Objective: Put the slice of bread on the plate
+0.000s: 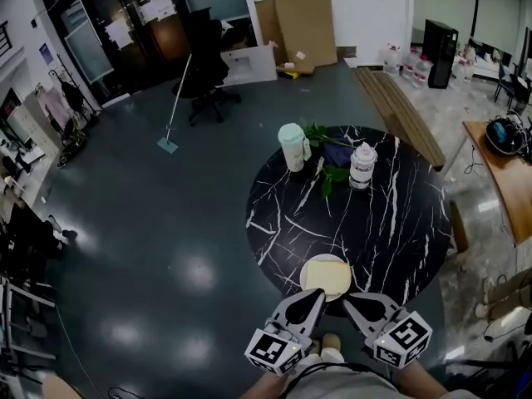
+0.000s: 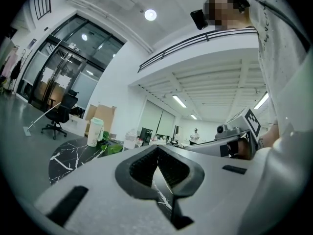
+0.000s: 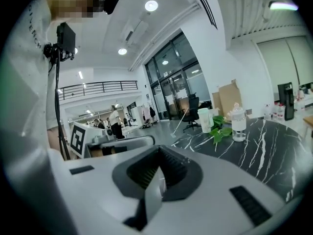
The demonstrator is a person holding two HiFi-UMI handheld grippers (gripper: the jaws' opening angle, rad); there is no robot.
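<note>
Slice of bread [image 1: 332, 273] lies flat on the plate [image 1: 307, 283].

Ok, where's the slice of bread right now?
In the head view the slice of bread lies on the plate at the near edge of the round black table, just beyond the left gripper and the right gripper.

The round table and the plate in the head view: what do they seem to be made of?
Round table: black marble, or a laminate printed to look like it; white veins run across a smooth dark top. Plate: pale and smooth, perhaps ceramic or plastic; it is too small to tell which.
</note>
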